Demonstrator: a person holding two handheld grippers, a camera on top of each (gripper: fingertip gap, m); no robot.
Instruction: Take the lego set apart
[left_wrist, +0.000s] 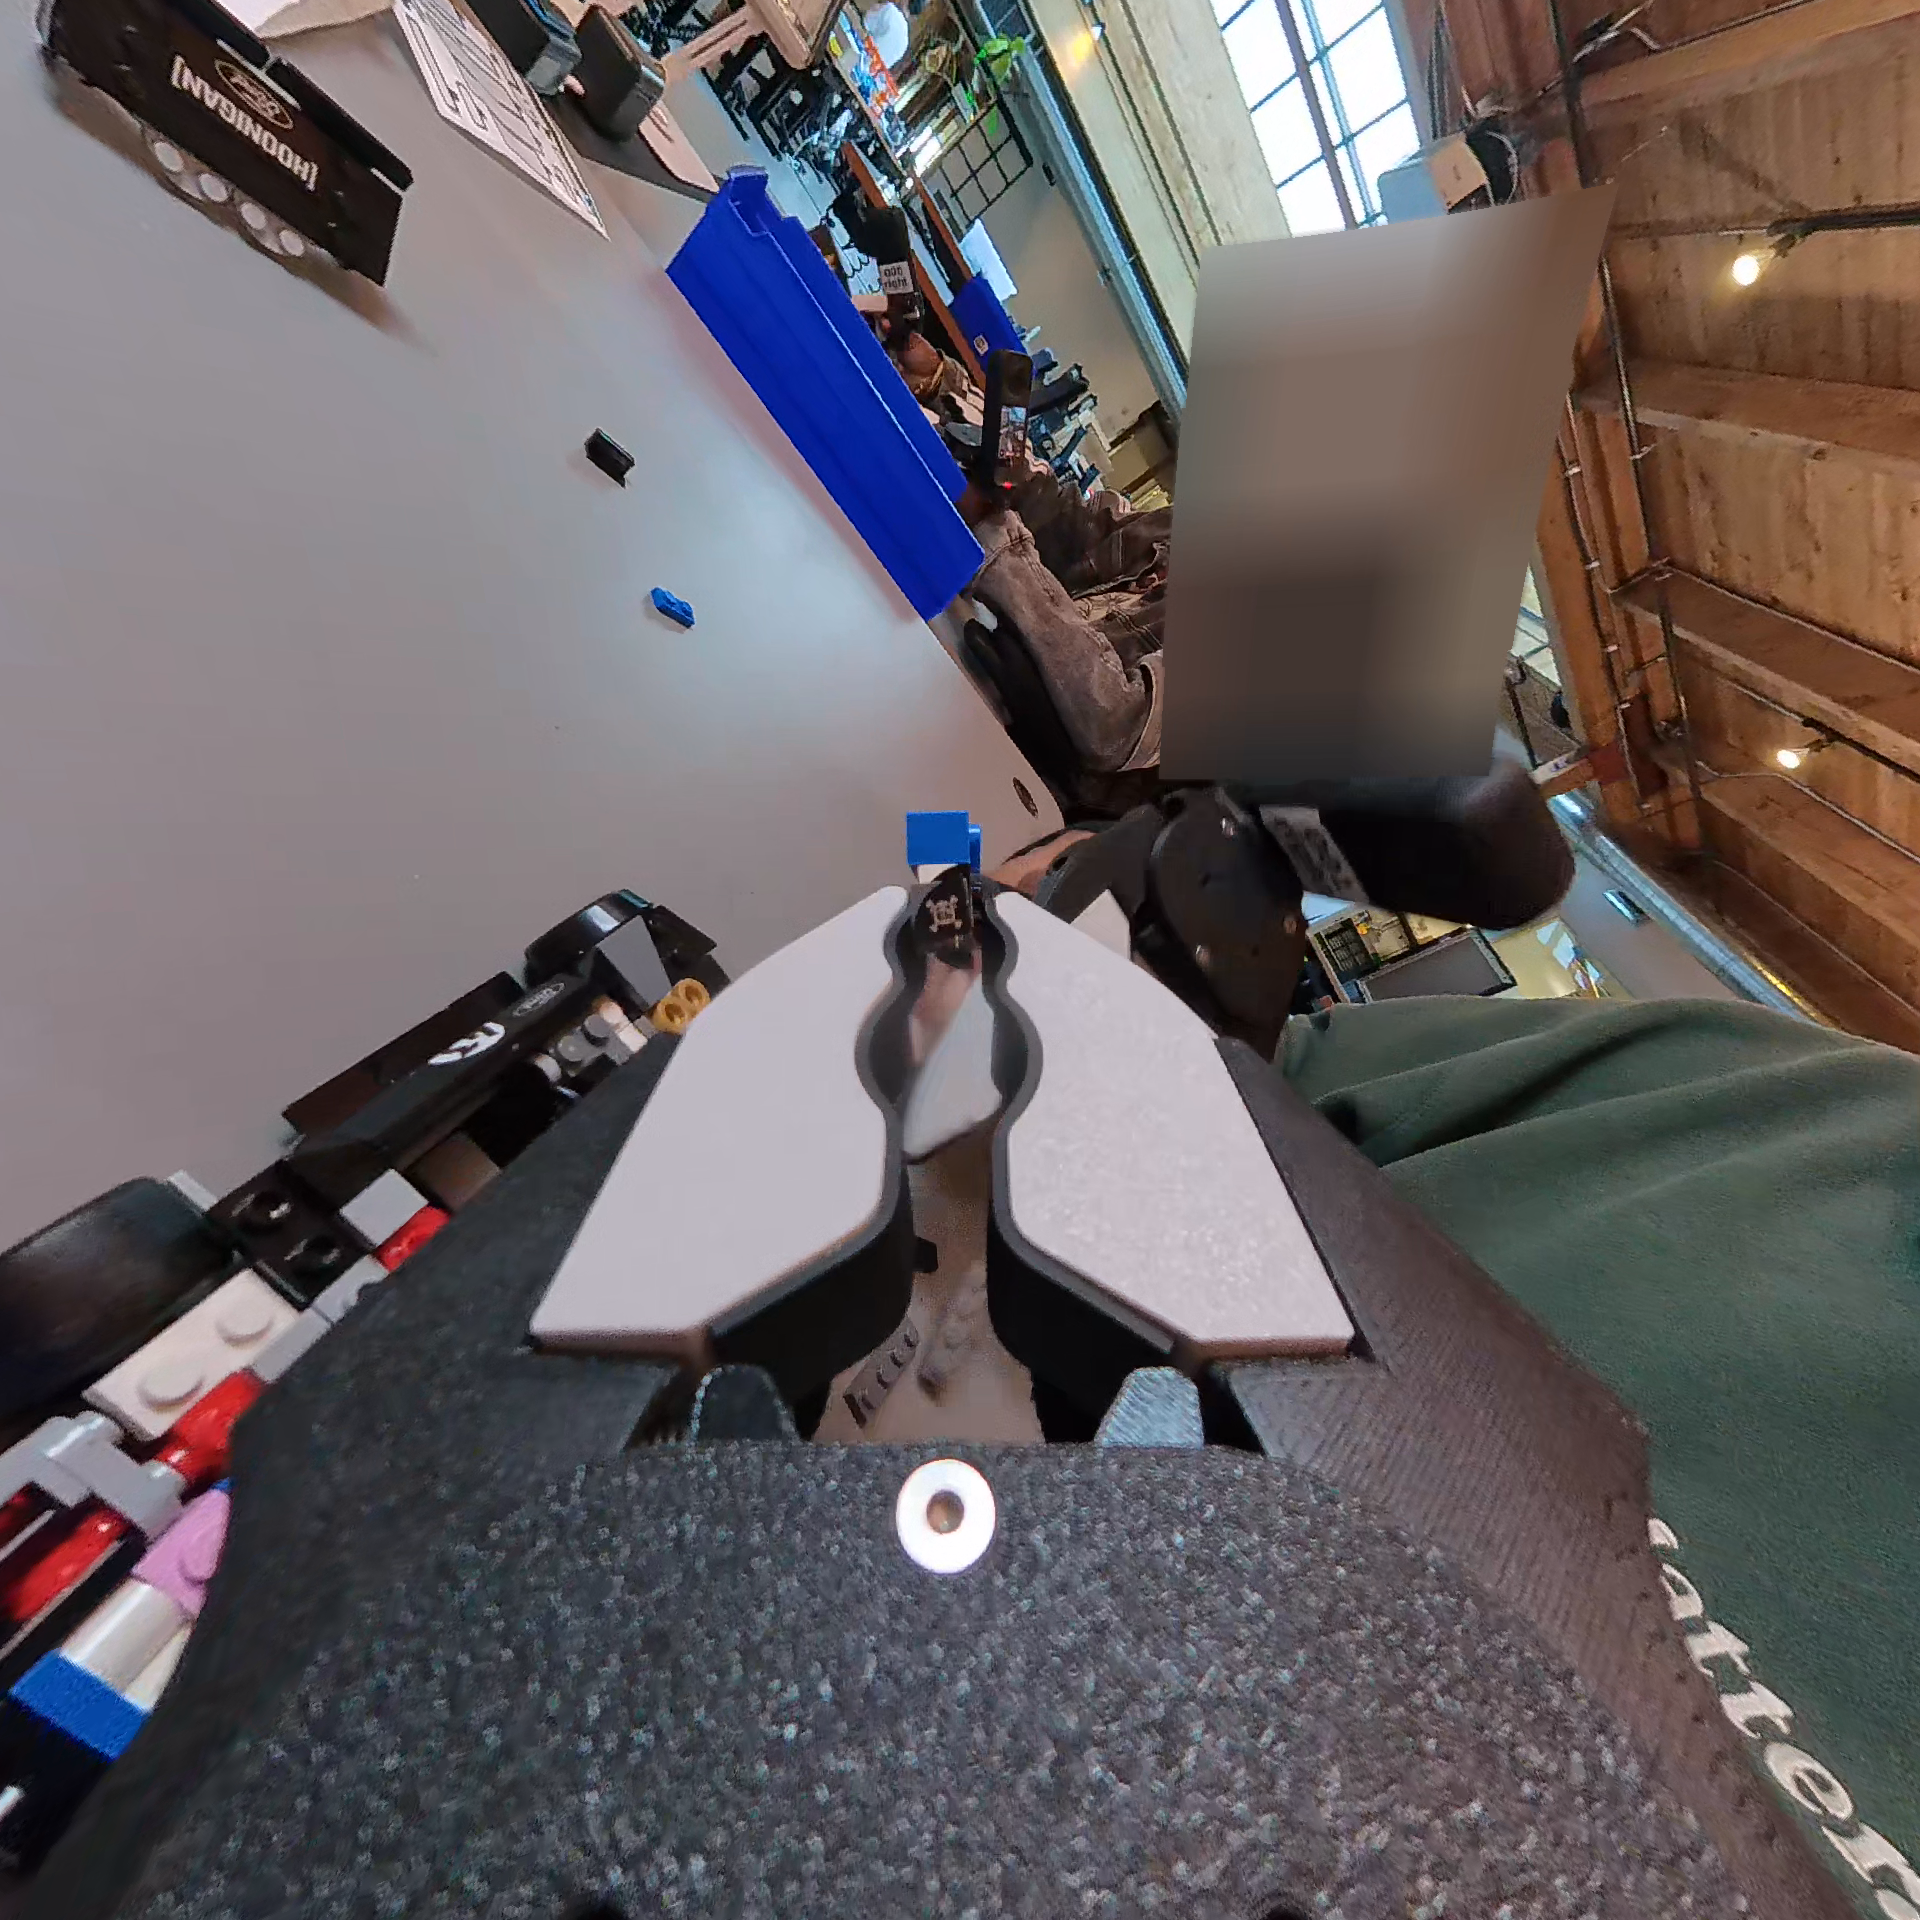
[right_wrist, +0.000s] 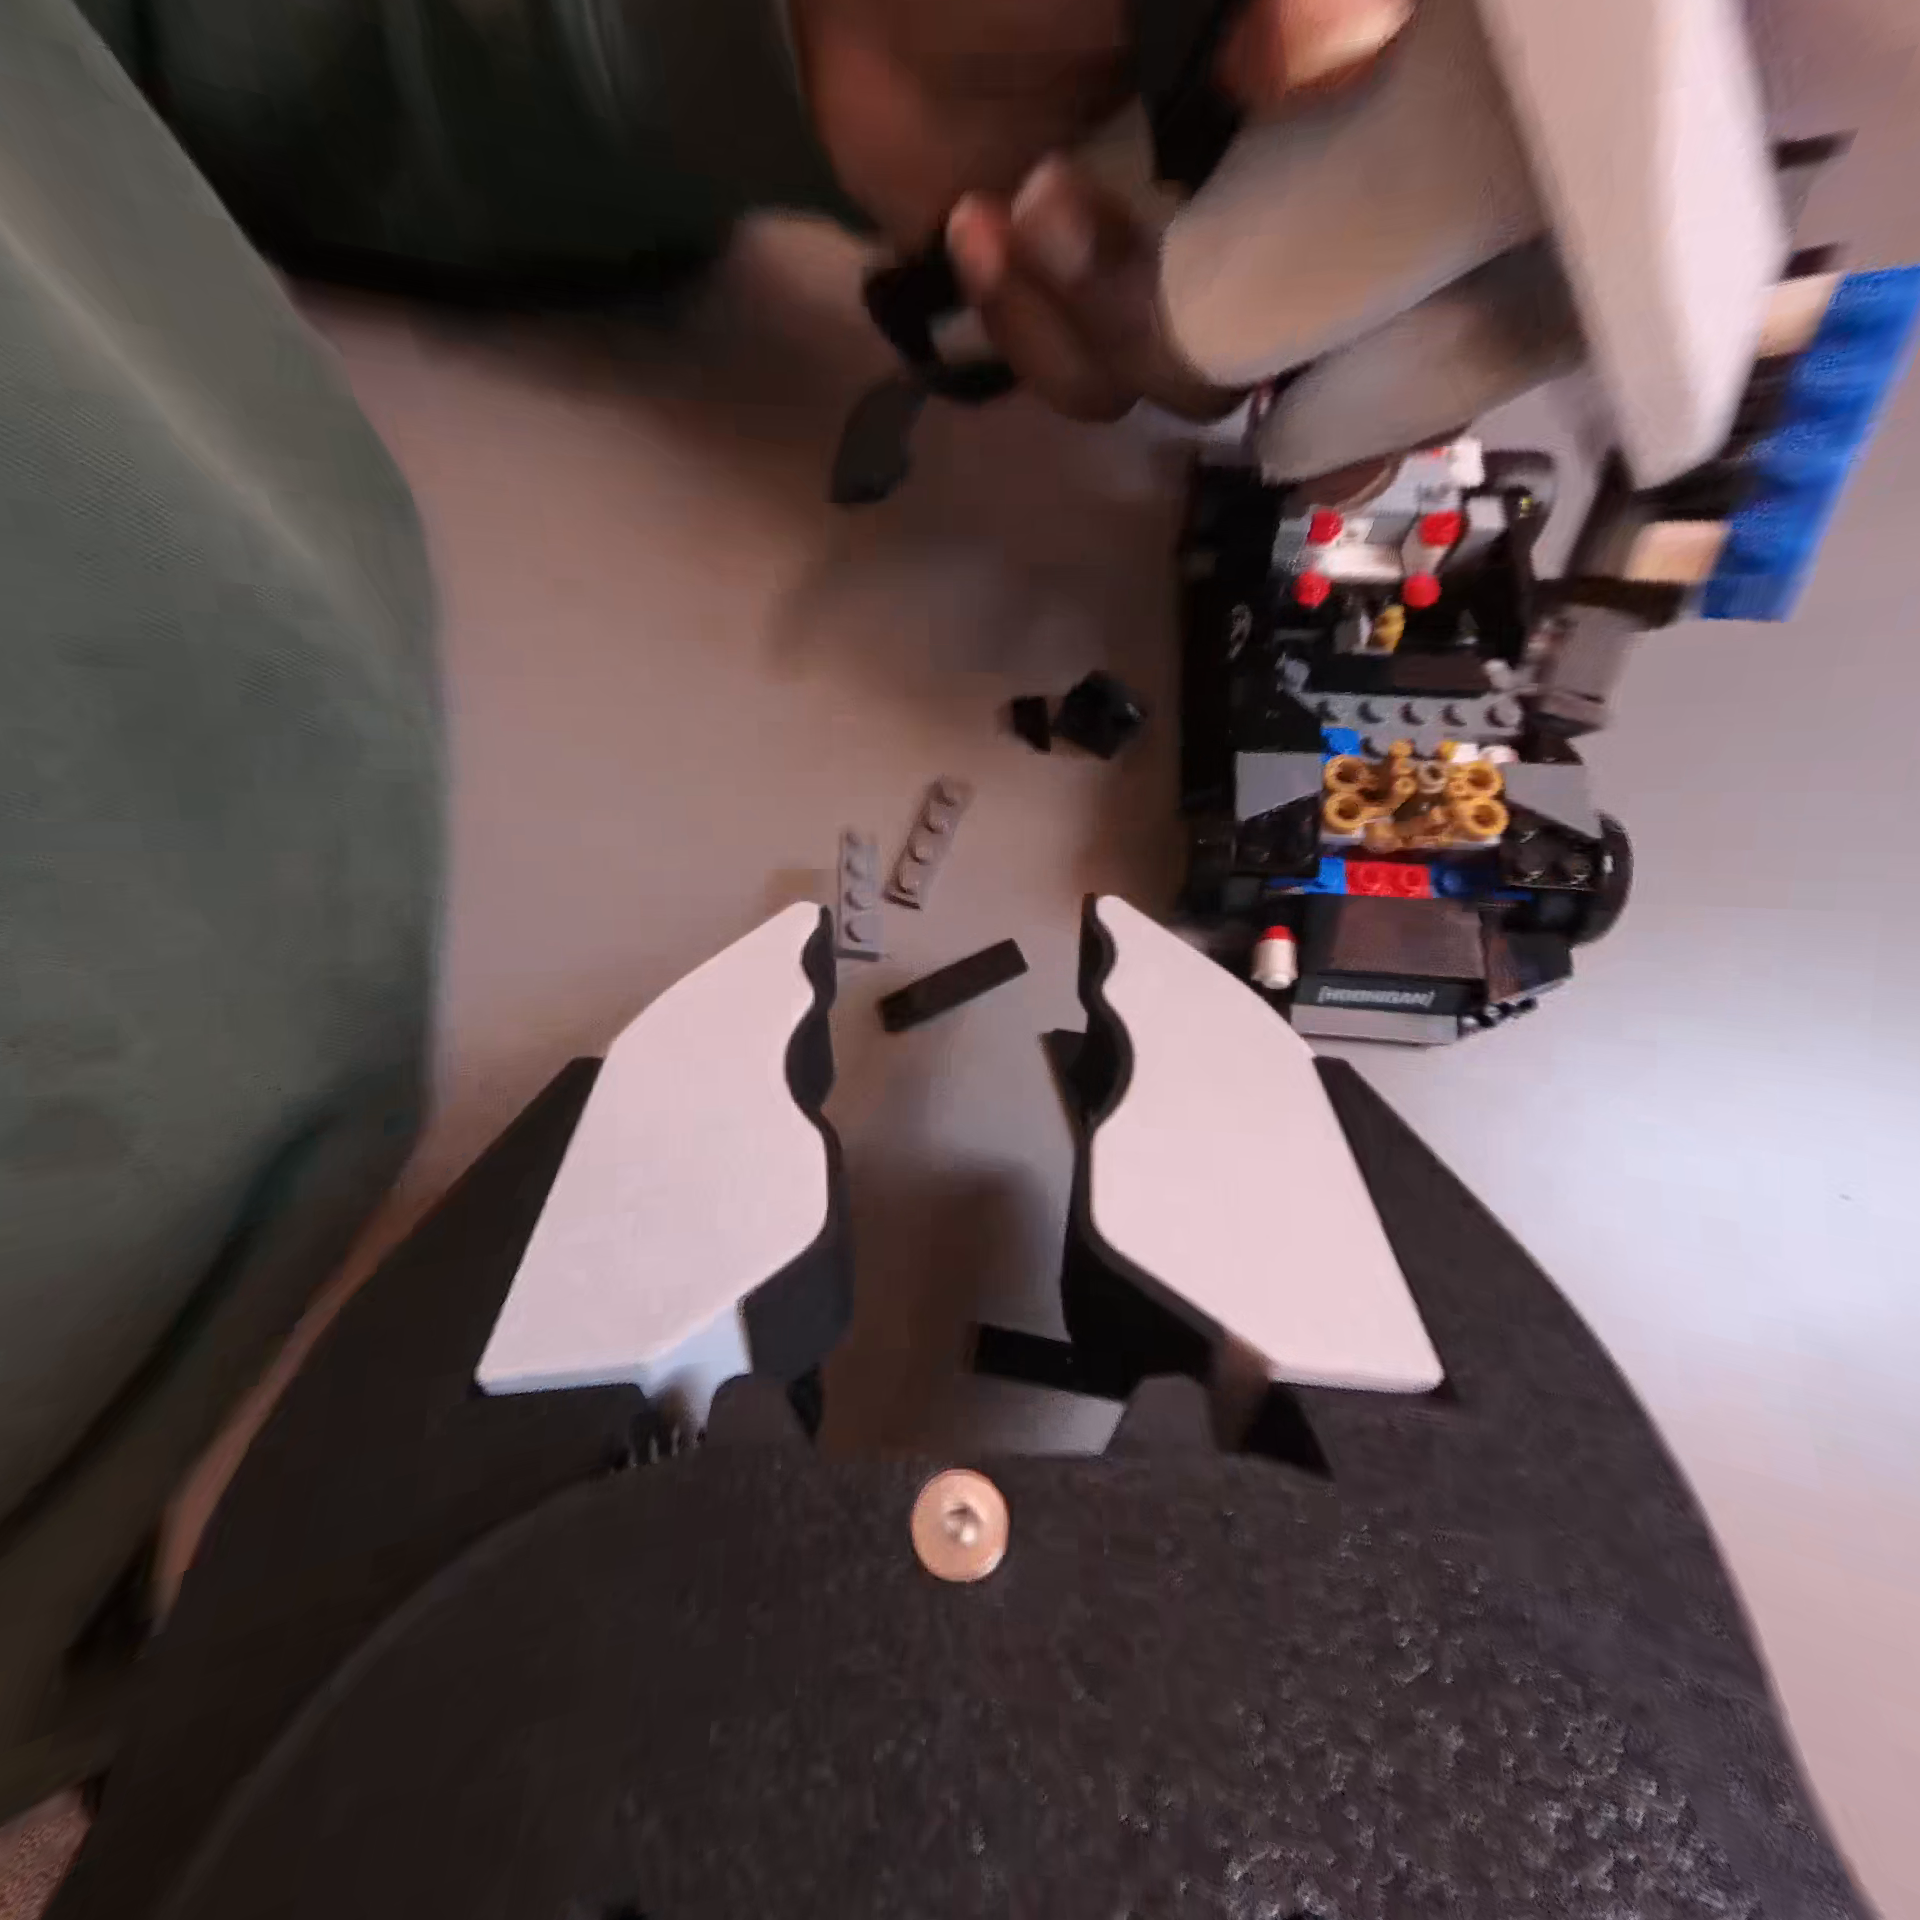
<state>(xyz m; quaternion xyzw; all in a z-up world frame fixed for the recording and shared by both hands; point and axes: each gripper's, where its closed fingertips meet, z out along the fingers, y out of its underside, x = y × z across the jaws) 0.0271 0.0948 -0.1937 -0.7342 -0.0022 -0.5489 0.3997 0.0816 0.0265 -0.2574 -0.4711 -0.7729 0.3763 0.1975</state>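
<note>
The partly stripped lego car (right_wrist: 1403, 748) stands on the grey table, and it also shows at the lower left of the left wrist view (left_wrist: 312, 1247). My left gripper (left_wrist: 951, 909) is shut on a black lego section (left_wrist: 951, 920) with a blue part (left_wrist: 940, 836) and holds it raised above the car. In the right wrist view that gripper (right_wrist: 1507, 260) and the section's blue plate (right_wrist: 1829, 447) are blurred at the upper right. My right gripper (right_wrist: 956, 925) is open and empty, low over the table just left of the car.
Loose pieces lie before the right gripper: two grey plates (right_wrist: 904, 862), a black tile (right_wrist: 951, 987) and small black bits (right_wrist: 1081, 717). A blue bin (left_wrist: 821, 384), a black lego panel (left_wrist: 229, 135) and small black (left_wrist: 608, 455) and blue (left_wrist: 672, 606) pieces lie farther off. Spacing between my two grippers at the tips: around 11 cm. The black lego panel (left_wrist: 229, 135) lies around 25 cm away from my left fingertips.
</note>
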